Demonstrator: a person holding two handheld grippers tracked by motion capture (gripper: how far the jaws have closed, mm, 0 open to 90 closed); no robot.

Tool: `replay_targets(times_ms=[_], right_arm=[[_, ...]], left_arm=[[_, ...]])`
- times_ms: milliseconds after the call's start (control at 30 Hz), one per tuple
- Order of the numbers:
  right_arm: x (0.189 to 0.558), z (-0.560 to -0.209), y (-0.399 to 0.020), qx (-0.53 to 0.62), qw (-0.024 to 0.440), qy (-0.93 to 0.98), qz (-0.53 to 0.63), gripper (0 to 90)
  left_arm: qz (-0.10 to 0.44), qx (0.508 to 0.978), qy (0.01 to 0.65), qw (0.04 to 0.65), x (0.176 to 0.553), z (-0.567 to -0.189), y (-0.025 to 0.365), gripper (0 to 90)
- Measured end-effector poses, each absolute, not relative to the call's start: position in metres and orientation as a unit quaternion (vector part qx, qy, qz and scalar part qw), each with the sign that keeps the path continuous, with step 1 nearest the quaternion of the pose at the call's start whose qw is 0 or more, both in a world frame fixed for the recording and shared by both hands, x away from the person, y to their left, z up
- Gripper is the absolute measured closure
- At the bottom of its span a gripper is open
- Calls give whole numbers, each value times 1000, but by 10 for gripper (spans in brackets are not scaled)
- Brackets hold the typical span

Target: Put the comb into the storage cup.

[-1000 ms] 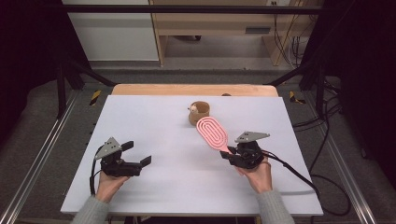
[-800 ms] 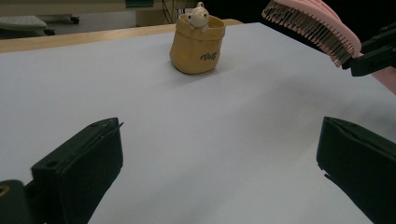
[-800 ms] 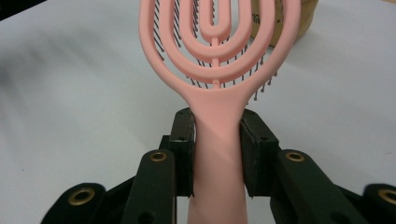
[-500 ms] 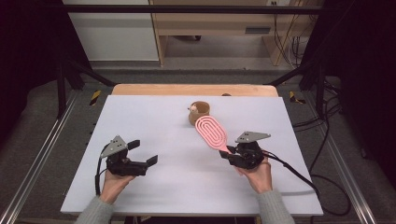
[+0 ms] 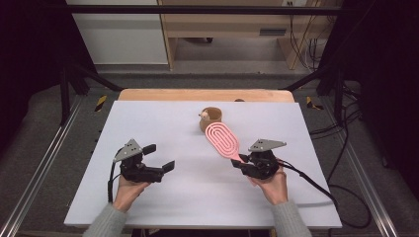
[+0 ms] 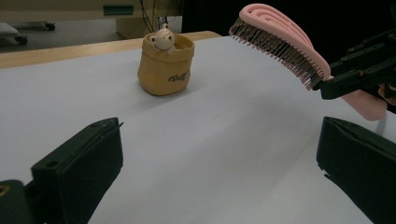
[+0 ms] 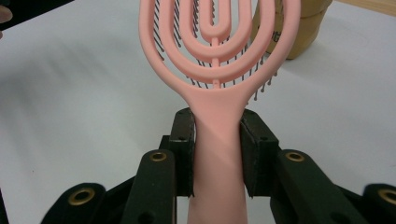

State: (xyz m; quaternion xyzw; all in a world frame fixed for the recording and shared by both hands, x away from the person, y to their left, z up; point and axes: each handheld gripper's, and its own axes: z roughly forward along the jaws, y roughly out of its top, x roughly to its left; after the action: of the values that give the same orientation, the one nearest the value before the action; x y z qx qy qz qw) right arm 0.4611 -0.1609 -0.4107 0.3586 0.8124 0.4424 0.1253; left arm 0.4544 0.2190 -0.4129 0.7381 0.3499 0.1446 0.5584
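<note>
Since the earlier frame my left gripper [image 5: 160,157] has advanced rightward, jaws spread wide and empty. My right gripper [image 5: 240,162] clamps the pink hairbrush [image 5: 223,140] by its handle, head raised just near of the tan pouch [image 5: 211,118]. I judge a handover is being prepared.

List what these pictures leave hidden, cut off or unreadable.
- Right gripper view: the pink hairbrush covers most of the tan pouch; the brush tip and handle end are cut off by the frame edges.
- Left gripper view: the pouch's dark lettering is too small to read.
- High view: the small figure in the pouch is too small to identify; the right gripper hides the brush handle.
</note>
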Motion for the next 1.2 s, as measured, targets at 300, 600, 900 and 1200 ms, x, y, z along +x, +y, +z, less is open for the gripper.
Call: replay_targets(times_ms=[300, 600, 900, 1200], right_arm=[[461, -411, -160, 356, 125, 814, 442, 700], [461, -411, -159, 354, 126, 815, 442, 700], [460, -411, -159, 353, 125, 814, 444, 700], [460, -411, -159, 353, 125, 815, 443, 700]], left_arm=[[139, 739, 342, 564, 458, -408, 206, 3], [134, 738, 332, 571, 461, -399, 190, 3], [126, 740, 331, 571, 465, -399, 178, 3], [128, 742, 330, 570, 470, -396, 171, 3]])
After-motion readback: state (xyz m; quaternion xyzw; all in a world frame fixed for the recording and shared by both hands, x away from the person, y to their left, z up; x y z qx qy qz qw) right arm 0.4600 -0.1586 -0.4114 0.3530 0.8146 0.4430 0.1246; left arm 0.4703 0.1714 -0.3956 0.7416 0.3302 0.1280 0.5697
